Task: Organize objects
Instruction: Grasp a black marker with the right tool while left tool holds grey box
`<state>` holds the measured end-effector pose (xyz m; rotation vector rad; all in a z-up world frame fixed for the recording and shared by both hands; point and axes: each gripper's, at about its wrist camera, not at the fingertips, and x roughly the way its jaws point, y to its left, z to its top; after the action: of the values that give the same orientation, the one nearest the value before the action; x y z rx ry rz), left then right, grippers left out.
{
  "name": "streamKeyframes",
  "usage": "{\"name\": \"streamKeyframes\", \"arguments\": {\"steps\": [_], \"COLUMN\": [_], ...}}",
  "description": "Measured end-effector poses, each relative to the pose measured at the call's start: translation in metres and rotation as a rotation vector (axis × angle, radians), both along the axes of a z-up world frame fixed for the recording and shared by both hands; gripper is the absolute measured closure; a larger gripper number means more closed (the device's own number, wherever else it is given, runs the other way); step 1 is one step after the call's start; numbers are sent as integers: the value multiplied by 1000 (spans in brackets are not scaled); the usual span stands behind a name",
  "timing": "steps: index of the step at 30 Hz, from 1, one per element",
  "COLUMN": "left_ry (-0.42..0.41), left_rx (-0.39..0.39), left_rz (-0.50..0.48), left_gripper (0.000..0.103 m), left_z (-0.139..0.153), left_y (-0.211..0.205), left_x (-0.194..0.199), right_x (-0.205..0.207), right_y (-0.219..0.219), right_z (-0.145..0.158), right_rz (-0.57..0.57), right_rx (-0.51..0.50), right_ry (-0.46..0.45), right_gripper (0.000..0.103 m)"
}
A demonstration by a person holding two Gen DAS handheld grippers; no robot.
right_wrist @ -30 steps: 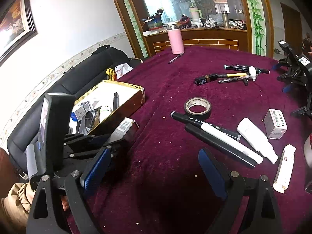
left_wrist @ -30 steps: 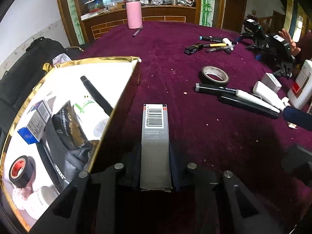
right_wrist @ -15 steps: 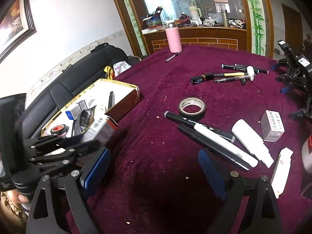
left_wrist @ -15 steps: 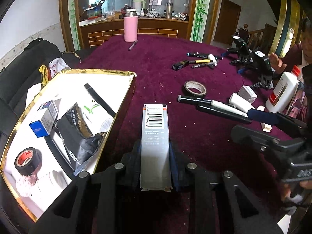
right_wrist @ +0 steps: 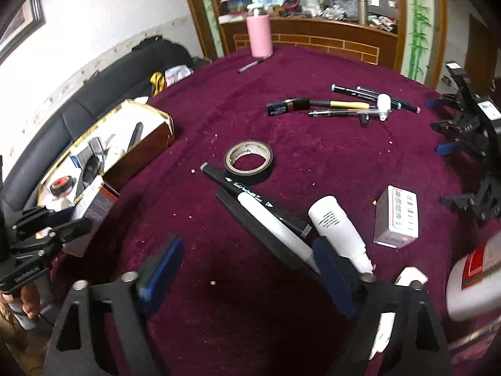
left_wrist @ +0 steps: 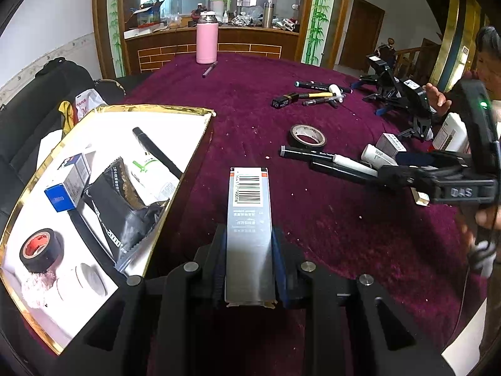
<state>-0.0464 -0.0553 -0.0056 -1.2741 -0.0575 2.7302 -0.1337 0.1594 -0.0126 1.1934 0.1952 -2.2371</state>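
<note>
Your worktop (left_wrist: pixel 328 235), covered in maroon cloth, fills both views. At its left edge sits the gold-rimmed box (left_wrist: pixel 150 108), already holding a black tape roll (left_wrist: pixel 40 249), a blue-and-white carton (left_wrist: pixel 67 185) and a black pouch (left_wrist: pixel 119 210). Your left gripper (left_wrist: pixel 249 244) is clamped on a long grey carton (left_wrist: pixel 249 219) with a barcode, held above the cloth just right of the box. Your right gripper (right_wrist: pixel 247 269) stands fairly wide, its jaws having just been closing with nothing pressed between them; its right pad sits by the black-and-white markers (right_wrist: pixel 266 216) and the white tube (right_wrist: pixel 335 225). A loose tape roll (right_wrist: pixel 249 161) lies beyond.
</note>
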Motion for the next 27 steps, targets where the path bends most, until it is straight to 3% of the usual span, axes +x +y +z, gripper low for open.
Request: {"name": "streamKeyframes", "arguments": {"steps": [2,3,7,15,18,26,27], "left_ry": [-1,0,-8,-15,-15,-20,-18], "left_rx": [2,2,6,8,11,22,22], "left_rz": [0,0,5,10,15,14,12], "left_gripper": [77,77,77,77,77,77,77], "left_z": [0,0,-2,-3,-3,-3,-2], "left_y": [0,-1,-3,-7,-10,-13,-12], "left_x": [1,1,1,0,1,2,4], "right_x": [-4,-5,-5,-25,-30,-16,-13], "right_y": [-4,-6,-21,-40,-42,-48,-50], "right_z": [-5,-7,-15,-30,-41,-41,-41], "right_rz": [14,30,99,117,113,90,82], "right_rx": [25,26,39,106,141,176,174], "right_ry": [-13,-22,-29,-42,-63,12,14], "right_gripper": [43,46,48,52,59,87,87]}}
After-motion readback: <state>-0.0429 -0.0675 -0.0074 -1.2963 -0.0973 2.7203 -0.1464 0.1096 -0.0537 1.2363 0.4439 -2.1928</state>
